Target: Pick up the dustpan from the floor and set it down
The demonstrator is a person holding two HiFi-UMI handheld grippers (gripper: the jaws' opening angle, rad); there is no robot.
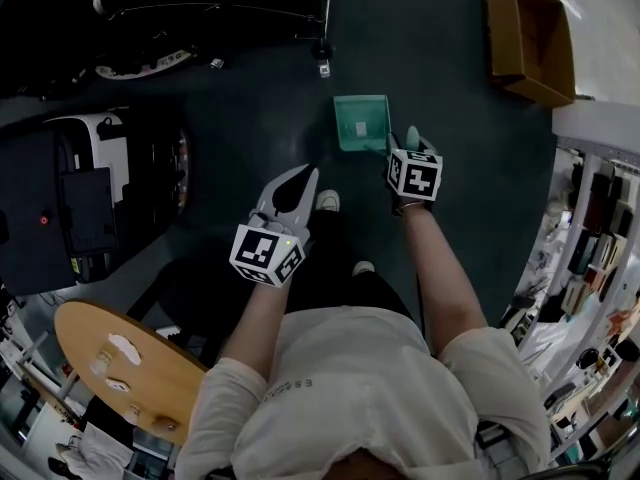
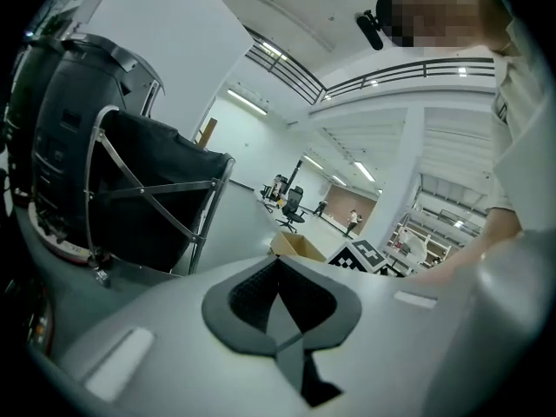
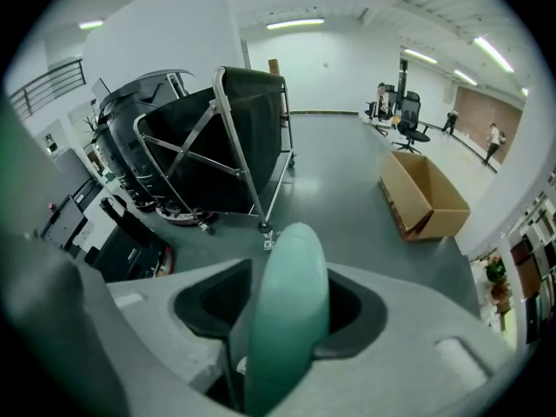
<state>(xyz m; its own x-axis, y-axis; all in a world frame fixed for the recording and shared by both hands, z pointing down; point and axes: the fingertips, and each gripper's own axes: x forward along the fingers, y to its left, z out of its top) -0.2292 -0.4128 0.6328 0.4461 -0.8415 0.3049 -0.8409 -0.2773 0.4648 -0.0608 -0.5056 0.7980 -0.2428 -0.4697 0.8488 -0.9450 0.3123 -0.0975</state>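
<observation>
fig. head view with both gripper views: the hazards of letting go. the green dustpan (image 1: 360, 123) lies on the dark floor (image 1: 450, 78) in the upper middle of the head view, its pan toward the top of the frame and its handle (image 3: 287, 311) rising toward the right gripper (image 1: 401, 148) just below and to the right of it. in the right gripper view the handle stands between the jaws, which are parted, with dark gaps showing on either side of it (so the pads do not appear to press on it). the left gripper (image 1: 300, 180), at centre left of the head view, has its jaws closed tip to tip on nothing and hangs well apart from the pan.

judged from this, the set-down looks all but done, and the risk lies in the withdrawal. because the handle sits deep inside the parted jaws, a pull-back that is skewed or twisted could hook it with one jaw and drag or tip the pan. whether the pan rests flat cannot be told from above; if it leans on the jaws it may topple once they leave. the person's shoe (image 1: 327, 201) is near the pan's lower edge, so a step forward could kick it. the cardboard box (image 1: 530, 38), upper right, is well clear.
</observation>
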